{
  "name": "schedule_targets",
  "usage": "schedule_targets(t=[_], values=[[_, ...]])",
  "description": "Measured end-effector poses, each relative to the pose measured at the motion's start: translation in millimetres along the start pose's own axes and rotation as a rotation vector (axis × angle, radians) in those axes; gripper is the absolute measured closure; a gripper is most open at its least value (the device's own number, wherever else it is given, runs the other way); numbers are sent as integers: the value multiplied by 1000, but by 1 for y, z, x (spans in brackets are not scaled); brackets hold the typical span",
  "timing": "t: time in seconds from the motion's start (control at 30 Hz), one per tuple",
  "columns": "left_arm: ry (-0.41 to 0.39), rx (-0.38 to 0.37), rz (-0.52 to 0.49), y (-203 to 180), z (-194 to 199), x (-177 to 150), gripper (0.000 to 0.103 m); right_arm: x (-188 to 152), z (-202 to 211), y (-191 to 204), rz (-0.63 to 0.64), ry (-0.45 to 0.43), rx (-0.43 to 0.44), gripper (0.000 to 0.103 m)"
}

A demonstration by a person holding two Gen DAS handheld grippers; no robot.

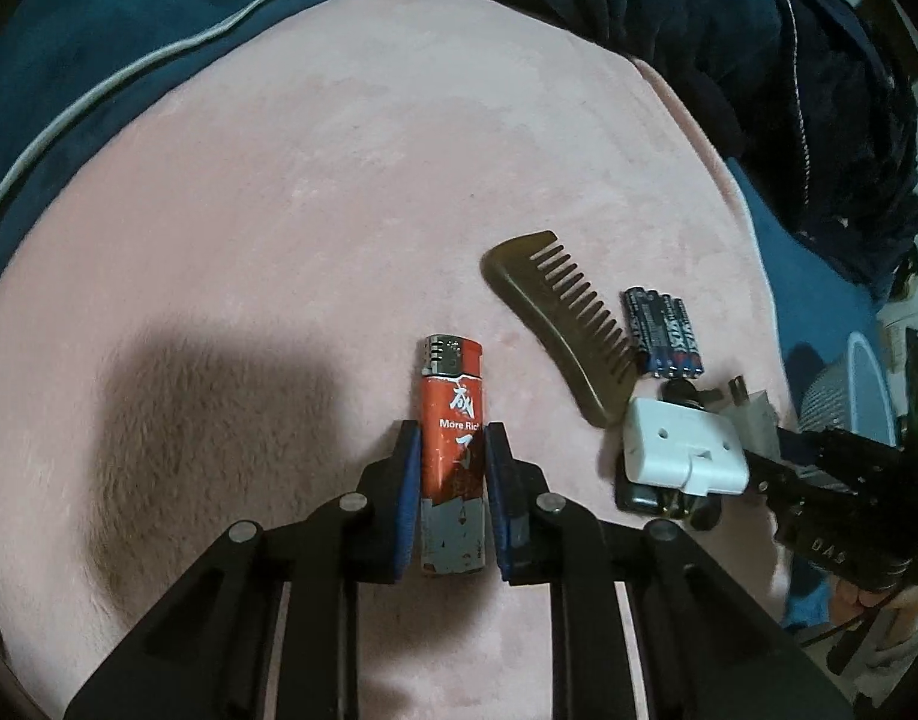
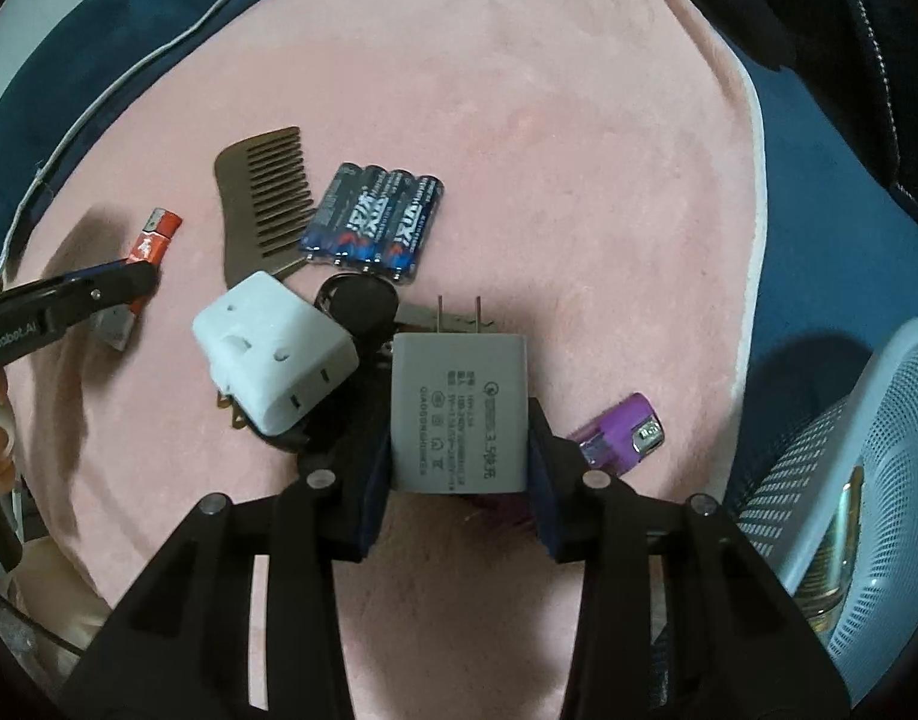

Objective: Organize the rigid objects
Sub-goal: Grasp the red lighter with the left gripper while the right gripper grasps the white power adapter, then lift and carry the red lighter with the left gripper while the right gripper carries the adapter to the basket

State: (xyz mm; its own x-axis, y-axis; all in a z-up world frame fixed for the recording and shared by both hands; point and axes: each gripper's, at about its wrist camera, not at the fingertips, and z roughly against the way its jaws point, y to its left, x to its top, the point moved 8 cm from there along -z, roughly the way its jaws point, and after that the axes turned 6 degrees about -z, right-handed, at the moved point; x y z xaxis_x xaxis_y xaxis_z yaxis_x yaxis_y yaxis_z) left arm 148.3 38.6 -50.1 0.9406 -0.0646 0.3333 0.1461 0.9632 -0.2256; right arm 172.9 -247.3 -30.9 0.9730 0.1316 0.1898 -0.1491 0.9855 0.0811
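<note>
Two lighters are in view: a red one [image 1: 452, 456] and a purple one [image 2: 621, 435]. There is one comb [image 1: 558, 324], one pack of four batteries [image 2: 372, 222], one white adapter [image 2: 273, 351], one grey charger [image 2: 459, 414] and one dark key fob [image 2: 363, 300]. All of them lie on or just above a pink mat [image 1: 339, 180].

The left tool [image 1: 447, 492] is narrowed onto the red lighter, a blue pad pressed to each long side, the metal head pointing away from the camera. The right tool [image 2: 459, 450] is closed on the grey charger, gripping its two side faces, with both prongs pointing away toward the batteries.

A white mesh basket [image 2: 867, 450] stands at the right edge, off the mat. Something gold-coloured shows inside it, but I cannot tell what it is.

The comb lies just beside the batteries, teeth toward them. The adapter sits between the comb and the charger, partly over the key fob and some dark things that I cannot make out. The purple lighter is half hidden behind the right tool's finger. In the right wrist view the red lighter is partly covered by the left tool. The basket is cut off by the frame edge. Print on the charger is too small to read.
</note>
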Motion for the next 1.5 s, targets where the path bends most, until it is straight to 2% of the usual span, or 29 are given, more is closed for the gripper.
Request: schedule_targets(t=[0.1, 0.2, 0.27, 0.43, 0.53, 0.7, 0.77, 0.87, 0.93, 1.0, 1.13, 1.27, 1.5], values=[[0, 89, -69, -7, -3, -7, 82, 4, -3, -16, -46, 8, -4, 63], [-9, 146, -130, -15, -7, -7, 81, 7, -3, -27, -33, 2, -8, 63], [-17, 132, -120, -14, -7, -7, 82, 6, 4, -36, -30, -13, -10, 63], [-44, 9, -20, -2, 0, -7, 82, -4, 14, -40, -63, -44, 16, 63], [-49, -32, 15, 4, 7, -11, 82, -11, 26, -41, -67, -57, 36, 63], [-52, -19, 10, -3, 21, -25, 82, -33, 49, -38, -55, -58, 79, 63], [-34, -24, 10, -10, 30, -42, 82, -47, 53, -37, -40, -41, 91, 63], [5, -24, -21, -22, 31, -64, 82, -63, 46, -42, -26, -8, 104, 63], [20, 14, -46, -25, 25, -75, 82, -71, 35, -47, -15, 24, 103, 63], [16, 35, -41, -23, 20, -77, 82, -69, 28, -55, -23, 40, 95, 63], [-4, 11, 13, -19, 17, -73, 81, -69, 26, -60, -57, 35, 95, 61], [-7, 15, 1, -17, 18, -75, 82, -68, 24, -63, -40, 31, 79, 62], [-17, 40, -36, -26, 38, -80, 82, -77, 56, -73, -65, -3, 117, 63]])
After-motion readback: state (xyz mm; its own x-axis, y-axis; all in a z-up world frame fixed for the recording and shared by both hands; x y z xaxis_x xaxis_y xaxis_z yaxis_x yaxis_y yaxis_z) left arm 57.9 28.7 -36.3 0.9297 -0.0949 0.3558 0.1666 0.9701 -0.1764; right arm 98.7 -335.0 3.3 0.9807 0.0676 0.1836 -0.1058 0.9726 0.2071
